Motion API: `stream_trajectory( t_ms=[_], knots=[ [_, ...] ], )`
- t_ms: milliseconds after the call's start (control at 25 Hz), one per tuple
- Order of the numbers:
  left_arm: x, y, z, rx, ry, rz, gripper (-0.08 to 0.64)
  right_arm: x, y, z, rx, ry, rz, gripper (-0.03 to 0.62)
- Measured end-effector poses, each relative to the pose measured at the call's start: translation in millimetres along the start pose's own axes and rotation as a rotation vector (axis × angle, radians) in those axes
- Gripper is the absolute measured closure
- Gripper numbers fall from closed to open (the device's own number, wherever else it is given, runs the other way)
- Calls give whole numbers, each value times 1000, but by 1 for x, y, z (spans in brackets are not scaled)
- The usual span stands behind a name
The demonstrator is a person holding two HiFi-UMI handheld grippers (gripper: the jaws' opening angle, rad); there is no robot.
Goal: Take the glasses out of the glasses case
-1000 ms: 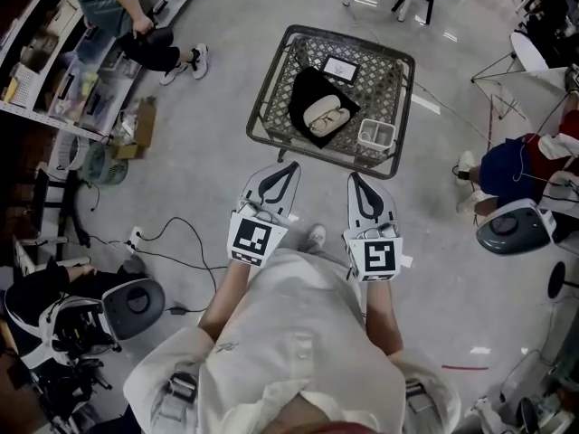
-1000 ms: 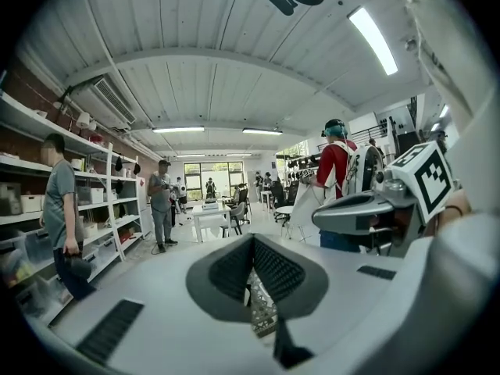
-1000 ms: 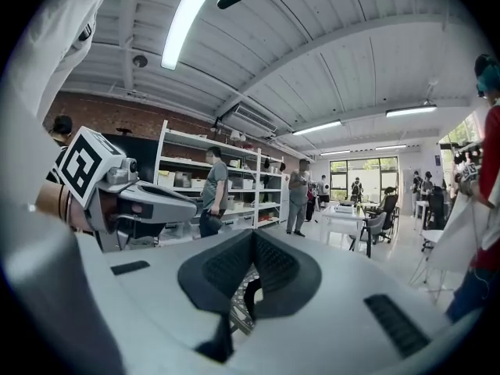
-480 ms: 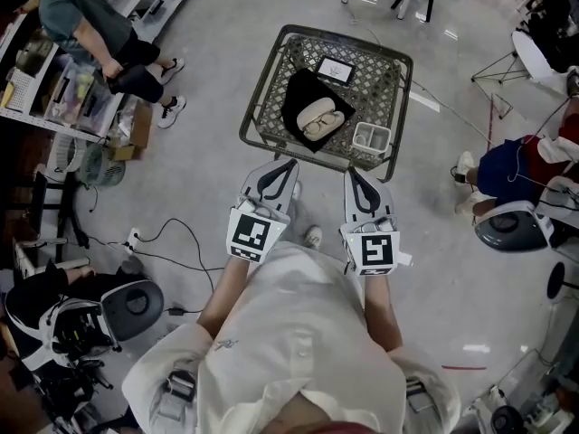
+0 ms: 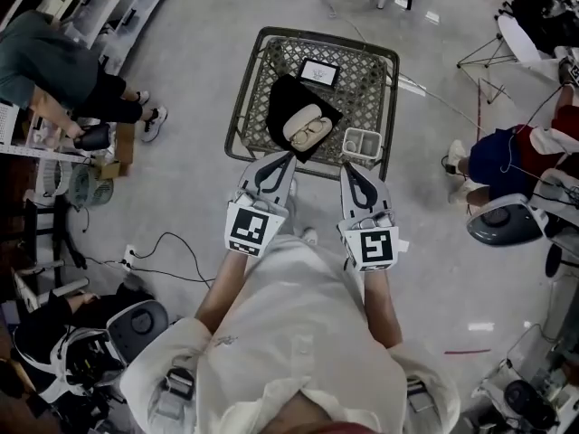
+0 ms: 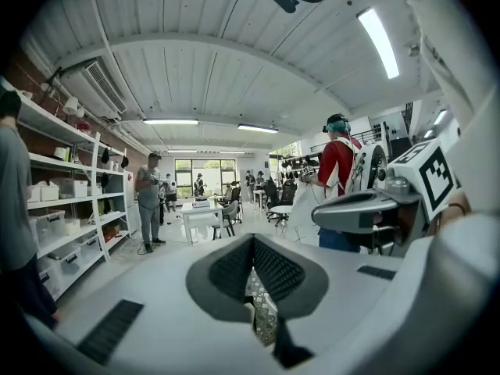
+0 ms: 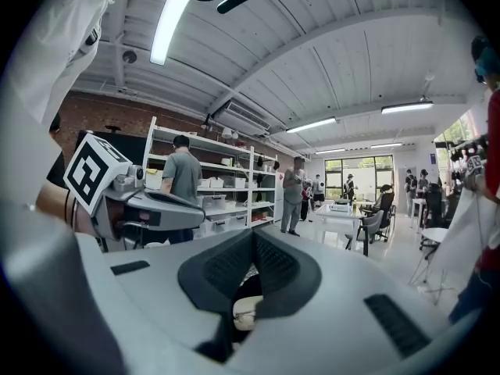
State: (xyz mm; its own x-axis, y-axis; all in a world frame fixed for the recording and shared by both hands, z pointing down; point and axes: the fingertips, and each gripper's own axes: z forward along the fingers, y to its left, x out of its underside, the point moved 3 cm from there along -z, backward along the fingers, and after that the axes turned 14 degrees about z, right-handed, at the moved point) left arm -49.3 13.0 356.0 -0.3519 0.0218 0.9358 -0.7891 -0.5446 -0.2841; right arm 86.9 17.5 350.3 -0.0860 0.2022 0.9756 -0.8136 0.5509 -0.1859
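Left gripper (image 5: 289, 157) and right gripper (image 5: 347, 167): jaws together, empty, hovering at the mesh table's (image 5: 237, 107) near edge; glasses (image 5: 314, 132) lie in the open glasses case (image 5: 299, 118).

Metal mesh table (image 5: 373, 72), matt black cloth (image 5: 284, 91), smooth glasses case (image 5: 298, 116)

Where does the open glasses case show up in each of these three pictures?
Head view: the glasses case lies open on a black cloth in the wire basket, upper centre.
Left gripper view: not in it; only basket mesh shows through the jaw gap.
Right gripper view: a cream sliver, low centre, through the jaw gap.
Shared landmark: the wire basket's mesh.
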Motion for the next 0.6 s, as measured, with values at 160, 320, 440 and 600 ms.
stream_trajectory(
  t_ms=[160, 320, 440, 600],
  knots=[
    [12, 20, 23, 38, 2, -3, 546, 7, -9, 27, 25, 32, 16, 586],
    [28, 42, 45, 82, 11, -11, 546, 16, -18, 55, 64, 63, 1, 586],
    [35, 60, 59, 119, 9, -16, 546, 14, -21, 76, 94, 74, -6, 586],
    [46, 81, 81, 167, 2, -28, 546, 21, -27, 100, 146, 107, 25, 586]
  ],
)
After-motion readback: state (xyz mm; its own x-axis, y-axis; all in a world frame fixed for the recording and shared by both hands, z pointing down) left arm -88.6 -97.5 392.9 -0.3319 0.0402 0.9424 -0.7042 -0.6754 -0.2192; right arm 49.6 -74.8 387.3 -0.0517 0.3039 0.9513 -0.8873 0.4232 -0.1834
